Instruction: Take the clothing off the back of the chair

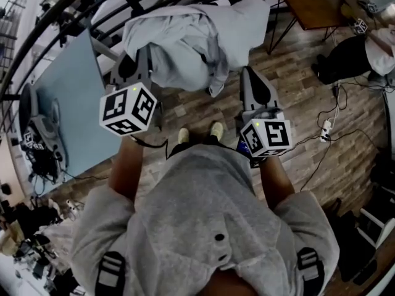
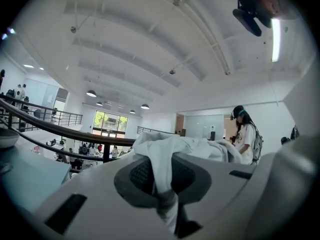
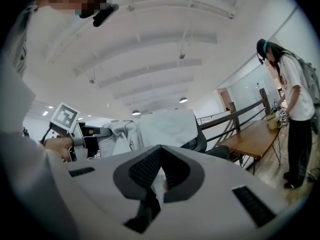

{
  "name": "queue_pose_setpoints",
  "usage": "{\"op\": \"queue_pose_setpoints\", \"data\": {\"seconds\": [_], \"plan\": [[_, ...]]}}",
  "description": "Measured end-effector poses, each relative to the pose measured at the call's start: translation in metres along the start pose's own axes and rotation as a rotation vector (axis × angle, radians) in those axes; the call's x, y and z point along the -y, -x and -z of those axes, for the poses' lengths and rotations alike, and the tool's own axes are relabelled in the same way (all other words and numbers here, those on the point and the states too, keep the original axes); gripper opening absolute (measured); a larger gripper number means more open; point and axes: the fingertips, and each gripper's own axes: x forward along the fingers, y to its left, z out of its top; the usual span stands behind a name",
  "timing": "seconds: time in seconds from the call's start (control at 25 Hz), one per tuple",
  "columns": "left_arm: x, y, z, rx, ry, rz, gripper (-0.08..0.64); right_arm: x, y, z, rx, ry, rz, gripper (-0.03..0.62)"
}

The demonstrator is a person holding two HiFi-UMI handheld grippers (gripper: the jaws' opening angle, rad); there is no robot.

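Note:
A pale grey garment (image 1: pixel 191 39) lies heaped over the chair in front of me, hiding most of it in the head view. My left gripper (image 1: pixel 141 60) reaches into the garment's left side. In the left gripper view its jaws (image 2: pixel 165 186) are shut on a fold of the white cloth (image 2: pixel 162 156), which bunches up ahead. My right gripper (image 1: pixel 252 78) is just off the garment's right edge, jaws shut (image 3: pixel 155 176); a small pale patch shows between the pads and I cannot tell what it is. From there the garment (image 3: pixel 165 126) drapes the dark chair back (image 3: pixel 201 141).
A light blue table (image 1: pixel 68 103) stands at the left beside a dark railing (image 1: pixel 62 23). A wooden table (image 1: pixel 308 2) is at the far right, with a person (image 3: pixel 295 99) standing by it. Cables and a power strip (image 1: pixel 325 130) lie on the wooden floor.

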Motion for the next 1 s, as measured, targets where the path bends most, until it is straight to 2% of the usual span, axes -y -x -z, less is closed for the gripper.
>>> {"op": "queue_pose_setpoints", "data": {"seconds": [0.12, 0.2, 0.32, 0.44, 0.52, 0.6, 0.64, 0.68, 0.8, 0.84, 0.88, 0.92, 1.0], "plan": [[-0.001, 0.004, 0.000, -0.010, -0.035, -0.009, 0.046, -0.010, -0.001, -0.017, 0.048, 0.050, -0.041, 0.013], [0.004, 0.004, 0.003, -0.021, -0.041, 0.009, 0.046, -0.023, -0.010, -0.026, 0.055, 0.080, -0.100, 0.300], [0.011, 0.002, 0.007, -0.030, -0.019, 0.036, 0.046, -0.036, -0.037, -0.026, 0.022, 0.176, -0.125, 0.380], [0.024, -0.003, 0.013, -0.048, -0.028, 0.074, 0.046, -0.030, -0.068, -0.017, -0.067, 0.283, -0.037, 0.413], [0.030, -0.006, 0.018, -0.056, -0.050, 0.094, 0.046, -0.027, -0.087, -0.009, -0.124, 0.322, 0.001, 0.411], [0.035, -0.006, 0.021, -0.062, -0.059, 0.109, 0.048, -0.035, -0.098, -0.007, -0.130, 0.366, -0.008, 0.405], [0.036, -0.006, 0.023, -0.064, -0.059, 0.115, 0.048, -0.041, -0.099, -0.007, -0.121, 0.382, -0.020, 0.362], [0.036, -0.005, 0.024, -0.064, -0.058, 0.120, 0.048, -0.046, -0.098, -0.007, -0.111, 0.391, -0.027, 0.283], [0.034, -0.001, 0.023, -0.062, -0.057, 0.136, 0.048, -0.048, -0.088, -0.015, -0.062, 0.393, 0.013, 0.248], [0.034, 0.001, 0.022, -0.059, -0.058, 0.142, 0.048, -0.045, -0.083, -0.021, -0.040, 0.405, 0.044, 0.080], [0.034, 0.002, 0.021, -0.055, -0.058, 0.148, 0.048, -0.043, -0.080, -0.027, -0.020, 0.413, 0.063, 0.038], [0.034, 0.002, 0.020, -0.050, -0.055, 0.154, 0.048, -0.044, -0.078, -0.031, -0.006, 0.402, 0.057, 0.037], [0.035, 0.003, 0.016, -0.040, -0.048, 0.165, 0.048, -0.053, -0.078, -0.034, 0.017, 0.327, -0.006, 0.035]]}}
